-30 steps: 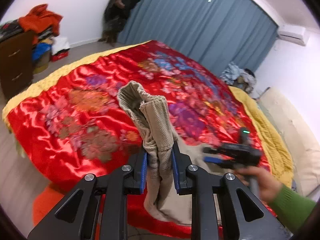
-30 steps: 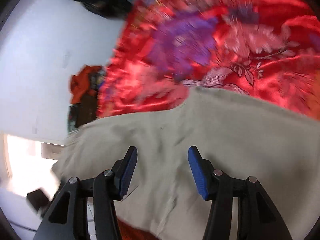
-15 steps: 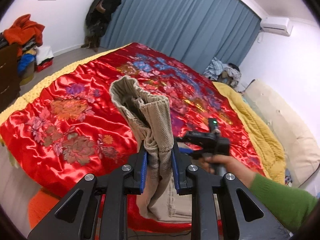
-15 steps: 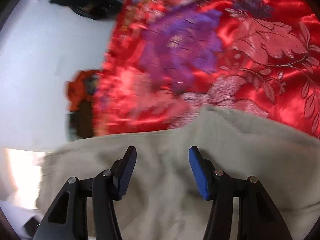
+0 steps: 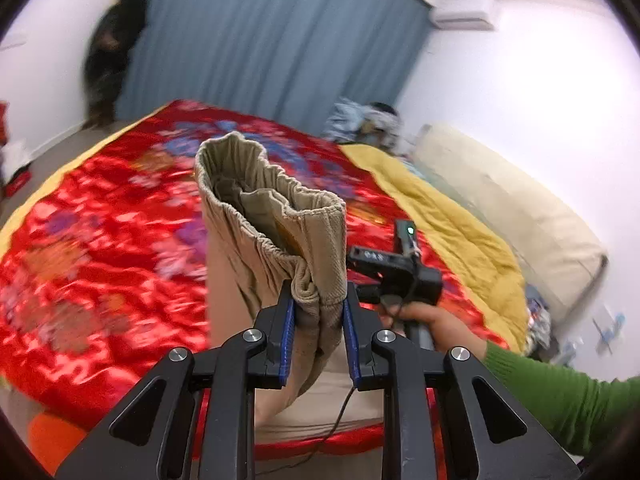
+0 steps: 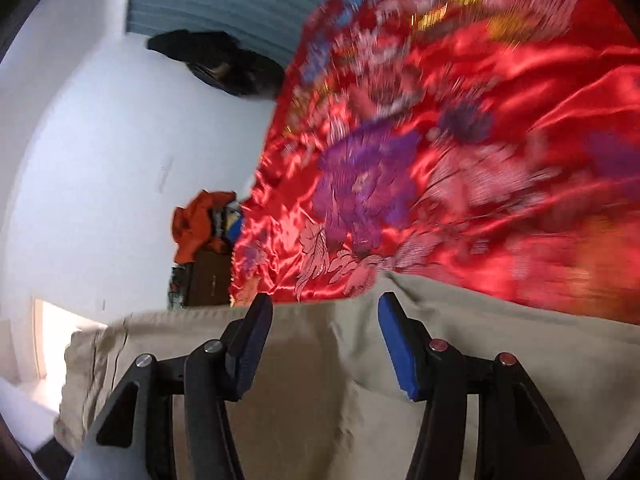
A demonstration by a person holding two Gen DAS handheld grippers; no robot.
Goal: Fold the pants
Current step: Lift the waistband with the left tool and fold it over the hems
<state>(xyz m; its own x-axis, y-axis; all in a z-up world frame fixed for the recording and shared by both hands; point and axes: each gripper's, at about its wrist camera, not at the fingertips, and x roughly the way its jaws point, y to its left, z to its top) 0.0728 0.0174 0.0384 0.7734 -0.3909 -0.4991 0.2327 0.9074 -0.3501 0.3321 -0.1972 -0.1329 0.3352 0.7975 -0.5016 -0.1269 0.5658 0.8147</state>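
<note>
Beige corduroy pants [image 5: 256, 224] hang lifted over the red floral bed, their elastic waistband gaping open at the top. My left gripper [image 5: 318, 300] is shut on a bunched fold of the waistband. The rest of the pants [image 6: 320, 392] lies flat on the bed below my right gripper [image 6: 324, 320], which is open with nothing between its blue pads [image 6: 394, 344]. In the left wrist view the right gripper's black body [image 5: 394, 270] shows beside the pants, held by a hand in a green sleeve.
The red satin bedspread [image 5: 100, 248] covers the bed, with a yellow blanket [image 5: 440, 216] along its right side and a cream cushion [image 5: 512, 208] beyond. Blue curtains [image 5: 272, 48] hang behind. Clothes are piled on a dark dresser [image 6: 204, 236].
My left gripper has risen and swung right with the waistband, which now spreads wider open. The right gripper has lifted and pulled back over the pants, showing more bedspread.
</note>
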